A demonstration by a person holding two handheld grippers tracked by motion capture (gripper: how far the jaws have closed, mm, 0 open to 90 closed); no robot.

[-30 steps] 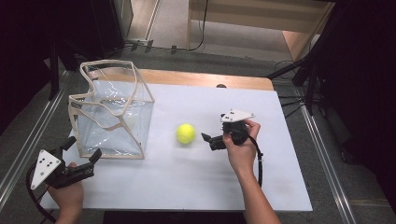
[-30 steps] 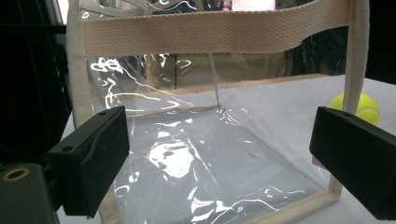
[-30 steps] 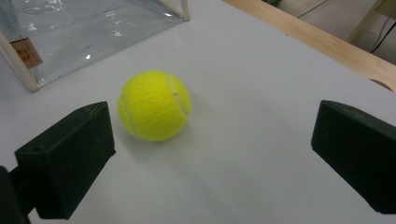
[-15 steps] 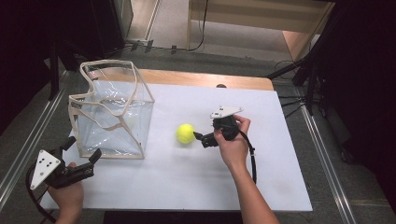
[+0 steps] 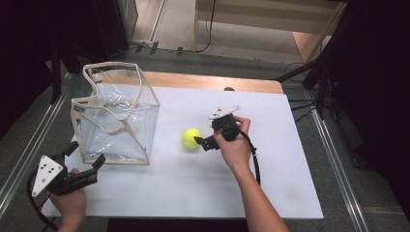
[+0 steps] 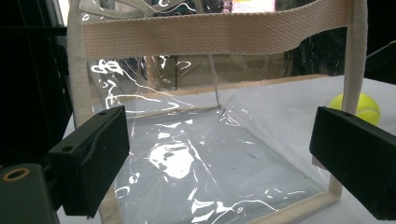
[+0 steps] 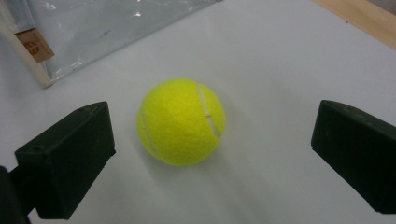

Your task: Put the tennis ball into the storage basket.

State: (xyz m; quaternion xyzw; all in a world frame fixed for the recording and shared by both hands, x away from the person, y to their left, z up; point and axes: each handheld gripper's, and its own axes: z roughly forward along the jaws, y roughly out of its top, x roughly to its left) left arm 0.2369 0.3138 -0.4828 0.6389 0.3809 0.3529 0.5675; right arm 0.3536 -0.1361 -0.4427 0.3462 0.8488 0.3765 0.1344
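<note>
The right gripper [image 5: 199, 141] sits just beside a yellow tennis ball [image 5: 192, 138] on the white table top [image 5: 270, 159], its jaws spread wide. In the right gripper view the tennis ball [image 7: 181, 121] lies ahead of the right gripper [image 7: 210, 154], in the gap between the two black jaws and a little nearer the jaw at the left of that view; bare white surface shows between the ball and each jaw, so neither jaw touches it. The ball rests on the table with its pale seam curving down the side turned to the other jaw. Beyond the jaw at the left of that view stands the corner of a clear plastic tote bag [image 7: 107, 23], with a small brown label [image 7: 34, 45] on its cream edging. The left gripper [image 5: 84, 167] is held near the table's front left corner, its jaws also spread wide and closed on nothing. In the left gripper view the left gripper [image 6: 219, 154] faces the side of the clear tote bag [image 6: 205, 154], which spans the whole gap between the jaws and stands upright and open at the top; whether the jaws touch the bag cannot be told. A cream webbing strap [image 6: 210, 32] crosses above the jaws. The tennis ball [image 6: 362, 106] peeks out just above the jaw at the right of that view, past the bag's edging. In the high view the tote bag [image 5: 116, 121] stands between the two grippers, with the ball just beside its right side but apart from it.
</note>
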